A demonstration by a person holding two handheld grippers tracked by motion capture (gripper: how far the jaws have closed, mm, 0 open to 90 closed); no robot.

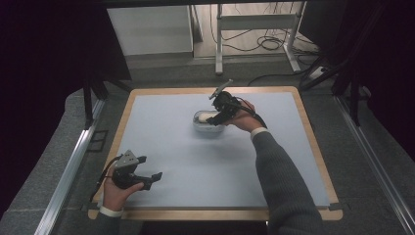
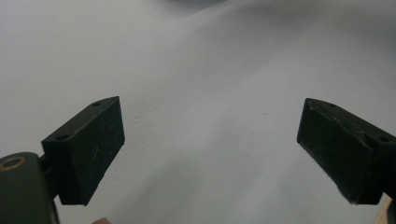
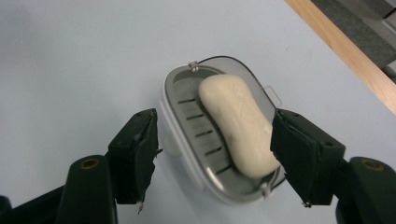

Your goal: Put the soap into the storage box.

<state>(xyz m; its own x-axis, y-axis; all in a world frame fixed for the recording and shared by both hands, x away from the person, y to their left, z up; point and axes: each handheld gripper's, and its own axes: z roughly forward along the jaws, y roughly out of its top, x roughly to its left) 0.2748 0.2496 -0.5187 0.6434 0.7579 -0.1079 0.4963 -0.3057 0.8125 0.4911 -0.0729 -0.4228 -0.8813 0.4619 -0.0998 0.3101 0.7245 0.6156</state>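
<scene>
Soap (image 3: 237, 125), a pale oblong bar, is seen lying in a grey slotted soap dish (image 3: 187, 122) on the light blue counter (image 1: 171, 147). The right gripper (image 3: 212, 156) is held spread wide over the dish, one of its fingers (image 3: 135, 154) just outside the dish's rim and the other against the bar's far side; whether the bar is touched cannot be told. The left gripper (image 1: 147, 177) is held well apart from the dish, near the counter's front edge, its fingers (image 2: 86, 149) spread wide with bare counter between them.
</scene>
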